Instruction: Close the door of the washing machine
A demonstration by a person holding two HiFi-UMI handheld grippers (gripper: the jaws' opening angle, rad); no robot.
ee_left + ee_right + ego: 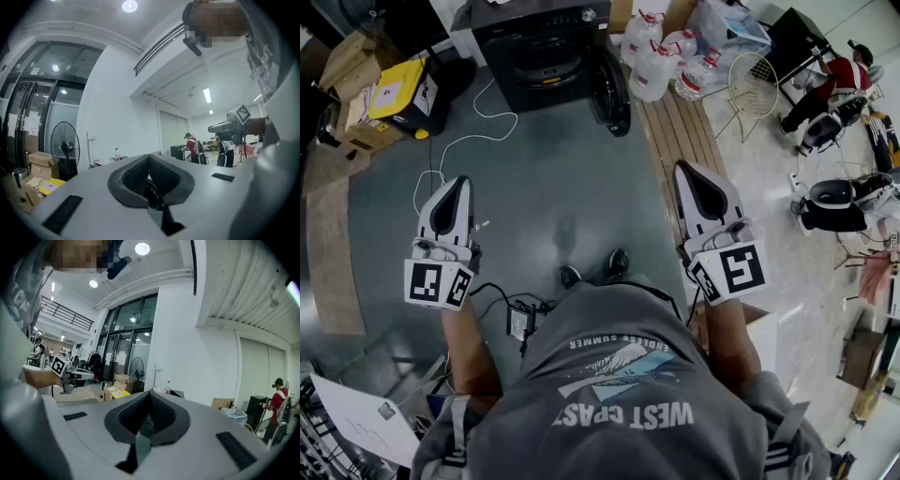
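The black washing machine [546,52] stands at the far end of the grey floor in the head view. Its round door [612,89] hangs open on the machine's right side. My left gripper [461,180] and right gripper [684,167] are held side by side well short of the machine, both pointing toward it. Each is shut with nothing between the jaws, as the left gripper view [149,157] and the right gripper view [150,393] also show. The closed jaws hide the machine in both gripper views.
Several large water jugs [666,56] stand right of the open door beside a wire chair [753,84]. A yellow box [398,89] and cardboard boxes [347,66] sit to the machine's left. A white cable [459,141] trails over the floor. A person in red [839,80] is at the far right.
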